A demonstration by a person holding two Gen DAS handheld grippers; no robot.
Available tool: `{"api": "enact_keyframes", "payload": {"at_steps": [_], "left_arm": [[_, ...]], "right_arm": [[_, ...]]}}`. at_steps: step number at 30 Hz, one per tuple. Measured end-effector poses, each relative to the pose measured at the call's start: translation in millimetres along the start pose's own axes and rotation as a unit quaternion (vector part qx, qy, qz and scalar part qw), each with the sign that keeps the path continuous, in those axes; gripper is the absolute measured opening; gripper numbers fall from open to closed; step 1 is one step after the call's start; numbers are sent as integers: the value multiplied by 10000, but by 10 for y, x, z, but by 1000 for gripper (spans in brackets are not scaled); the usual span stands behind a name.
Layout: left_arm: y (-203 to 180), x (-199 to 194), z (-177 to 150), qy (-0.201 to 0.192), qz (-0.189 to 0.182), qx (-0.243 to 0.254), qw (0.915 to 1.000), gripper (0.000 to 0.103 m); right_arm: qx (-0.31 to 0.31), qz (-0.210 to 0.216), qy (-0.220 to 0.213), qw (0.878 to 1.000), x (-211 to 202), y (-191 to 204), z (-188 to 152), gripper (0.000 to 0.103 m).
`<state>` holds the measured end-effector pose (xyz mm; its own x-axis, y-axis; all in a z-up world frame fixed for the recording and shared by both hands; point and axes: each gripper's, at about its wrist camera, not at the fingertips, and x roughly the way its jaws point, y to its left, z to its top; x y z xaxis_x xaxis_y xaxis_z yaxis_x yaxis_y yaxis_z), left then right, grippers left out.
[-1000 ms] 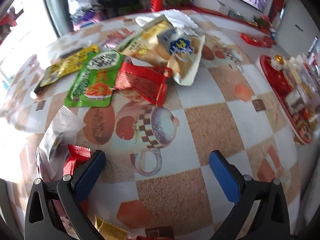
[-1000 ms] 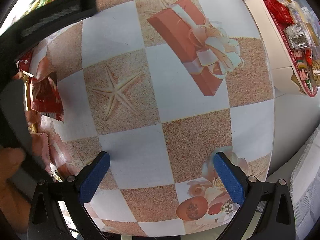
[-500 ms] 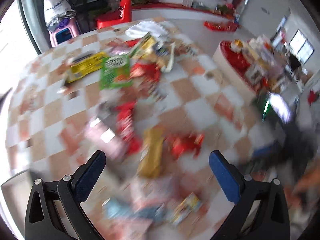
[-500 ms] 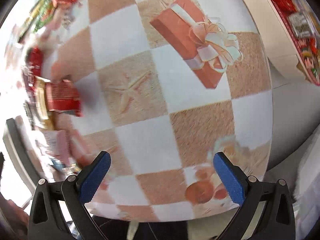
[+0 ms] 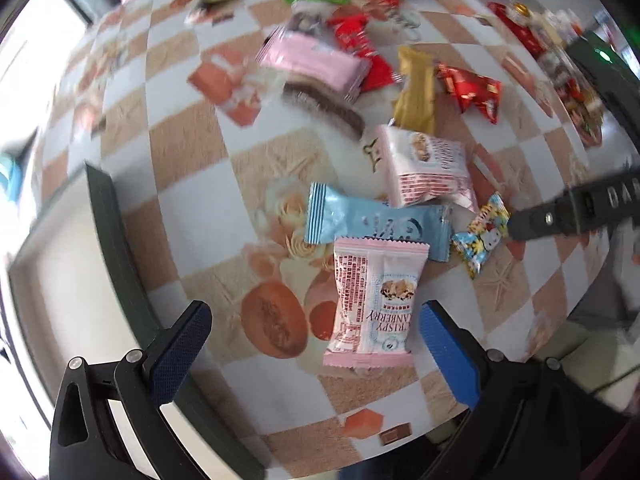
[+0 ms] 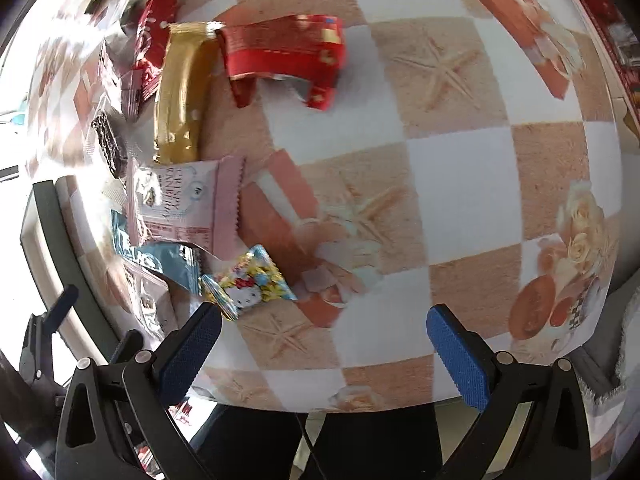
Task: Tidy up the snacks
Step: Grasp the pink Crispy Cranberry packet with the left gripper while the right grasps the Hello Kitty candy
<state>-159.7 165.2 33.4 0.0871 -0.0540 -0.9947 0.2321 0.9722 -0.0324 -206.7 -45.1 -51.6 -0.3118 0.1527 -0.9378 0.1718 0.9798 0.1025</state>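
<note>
My left gripper [image 5: 314, 342] hangs open over the table's near edge, a pink cranberry crisp packet [image 5: 374, 304] lying between its blue fingers. Behind it lie a light blue wrapper [image 5: 376, 226], a second pink packet [image 5: 428, 166], a cartoon candy [image 5: 482, 234], a gold bar [image 5: 416, 92] and red packets [image 5: 474, 90]. My right gripper [image 6: 324, 346] is open above bare tablecloth. Its left finger [image 6: 188, 350] sits just below the cartoon candy [image 6: 250, 282]. The gold bar [image 6: 180, 88], a red packet [image 6: 284, 54] and a pink packet [image 6: 184, 204] lie to its upper left.
A dark-rimmed tray [image 5: 116, 240] stands off the table's left edge. A red tray of snacks [image 5: 560, 64] sits at the far right. The other gripper's black arm [image 5: 580, 210] reaches in from the right. The checkered tablecloth [image 6: 460, 160] ends close in front of both grippers.
The left gripper has swung back from the far snack pile to the near edge, over the pink packet. The right view has shifted left, bringing the snacks beside its left finger.
</note>
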Motion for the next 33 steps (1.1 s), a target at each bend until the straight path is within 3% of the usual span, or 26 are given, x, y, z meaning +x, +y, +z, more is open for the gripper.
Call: {"api": "enact_keyframes", "payload": {"at_steps": [2, 4, 9, 12, 18, 20, 25, 28, 33], "left_arm": [[17, 98, 7, 41, 74, -111, 9999, 103], [26, 181, 9, 57, 177, -63, 9998, 103], [154, 180, -4, -186, 433, -89, 9989, 103], [345, 176, -32, -60, 290, -408, 9987, 103], [300, 1, -91, -107, -200, -187, 9996, 103], [216, 54, -93, -19, -151, -69, 9999, 103], [190, 230, -39, 193, 72, -270, 9994, 103], [226, 421, 18, 373, 267, -359, 9983, 103], [373, 506, -2, 269, 170, -452, 9985, 103]], "right_arm": [[83, 200, 44, 9998, -129, -53, 128, 103], [188, 167, 59, 9997, 23, 156, 200, 103], [-384, -442, -20, 9983, 277, 587, 404, 103], [-533, -766, -41, 9956, 374, 631, 368, 103], [-101, -342, -83, 9993, 391, 591, 326, 103], [75, -149, -43, 9999, 387, 574, 265, 103], [1176, 302, 208, 9924, 561, 525, 289, 103], [1581, 239, 226, 9869, 637, 453, 308, 103], [1888, 50, 77, 9820, 717, 493, 249, 103]]}}
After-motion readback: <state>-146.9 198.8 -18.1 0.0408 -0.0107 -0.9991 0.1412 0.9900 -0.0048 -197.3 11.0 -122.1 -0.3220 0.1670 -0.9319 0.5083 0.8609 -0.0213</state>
